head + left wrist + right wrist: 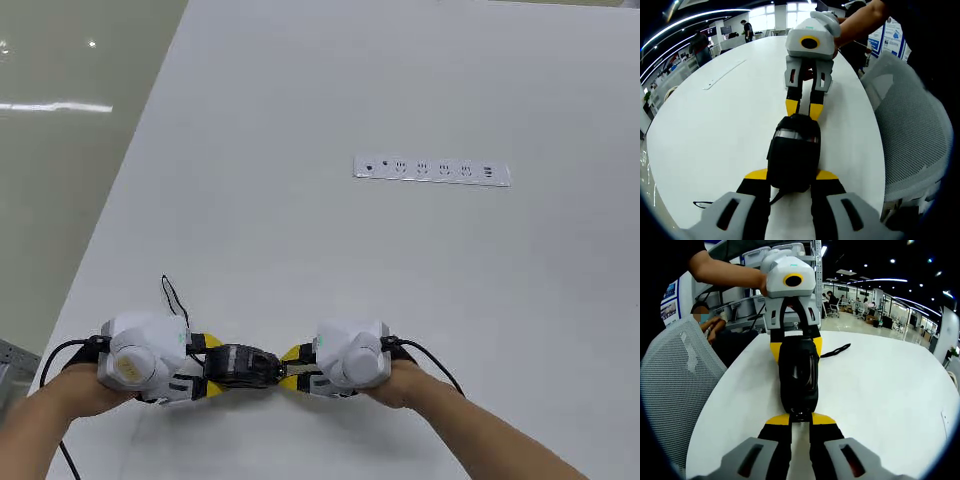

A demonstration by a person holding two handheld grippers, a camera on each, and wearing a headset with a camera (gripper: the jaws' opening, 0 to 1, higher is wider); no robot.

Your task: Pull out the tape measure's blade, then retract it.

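The tape measure (240,365) is found lying on the white table (400,280), at its near edge and directly between the two grippers. The left gripper (213,365) is closed around the black case, one yellow-tipped jaw being set on each flank; in the left gripper view the case (794,150) is seen held firmly between the jaws. The right gripper (289,367) is brought against the opposite end of the case. In the right gripper view its jaws (800,419) are seen nearly together and pinched on a small dark tab (800,415) at the case's mouth. No length of blade is seen drawn out between tab and case. A thin black strap (835,351) is noted lying on the table beside the left gripper. A white power strip (432,170) is recorded flat on the table, well apart from the work and farther from the person. A mesh chair (910,125) is observed just off the table edge. Both grippers are held by hands resting low at the table surface.
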